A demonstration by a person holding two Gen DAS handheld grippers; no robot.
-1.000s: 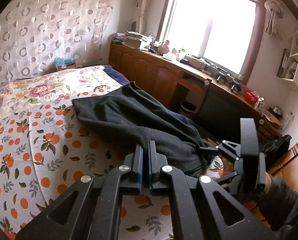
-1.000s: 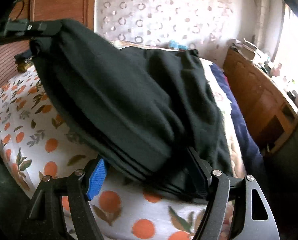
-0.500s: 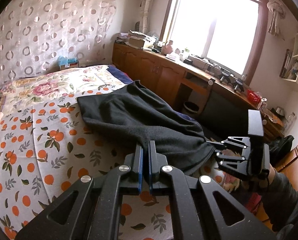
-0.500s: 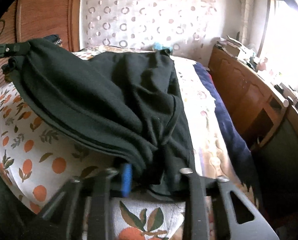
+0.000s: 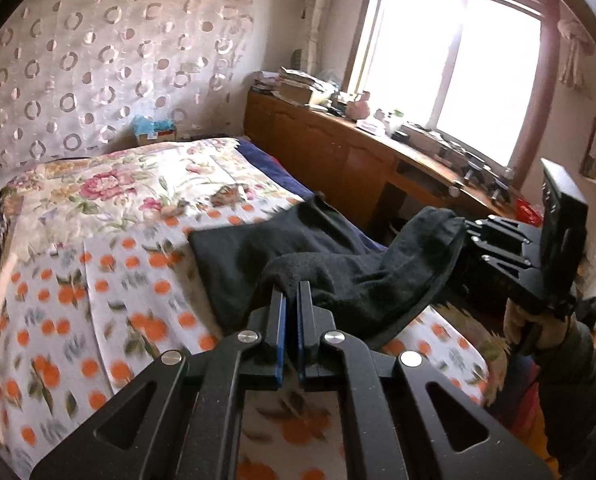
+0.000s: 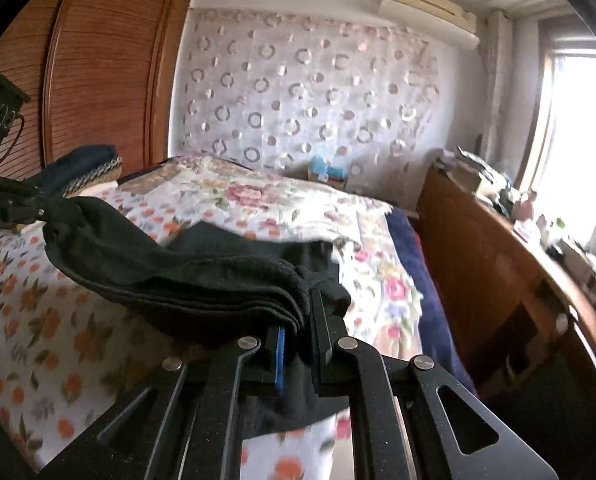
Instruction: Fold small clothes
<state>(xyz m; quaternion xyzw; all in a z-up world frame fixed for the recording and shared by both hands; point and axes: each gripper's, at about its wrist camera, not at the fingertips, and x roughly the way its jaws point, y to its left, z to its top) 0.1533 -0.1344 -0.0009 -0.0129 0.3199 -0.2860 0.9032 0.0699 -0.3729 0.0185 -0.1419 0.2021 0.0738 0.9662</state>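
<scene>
A black fleece garment (image 5: 338,276) is lifted at its near end above the bed, its far part still lying on the orange-print sheet (image 5: 98,280). My left gripper (image 5: 291,292) is shut on one corner of the garment. My right gripper (image 6: 298,312) is shut on the other corner, where several layers of black cloth (image 6: 178,276) bunch between the fingers. In the left wrist view the right gripper (image 5: 470,236) is at the right, cloth in its jaws. In the right wrist view the left gripper (image 6: 38,210) is at the far left, holding the cloth's other end.
The bed has a floral quilt (image 5: 138,184) toward the headboard side. A wooden sideboard (image 5: 338,152) with clutter runs under the window along the right. A wooden wardrobe (image 6: 98,72) stands at the left. Folded dark clothes (image 6: 82,164) lie by the bed's far left corner.
Both grippers have lifted the garment's near edge up and forward over its far part. The right gripper has closed tightly on its corner, and the cloth between the grippers now hangs in a slack fold.
</scene>
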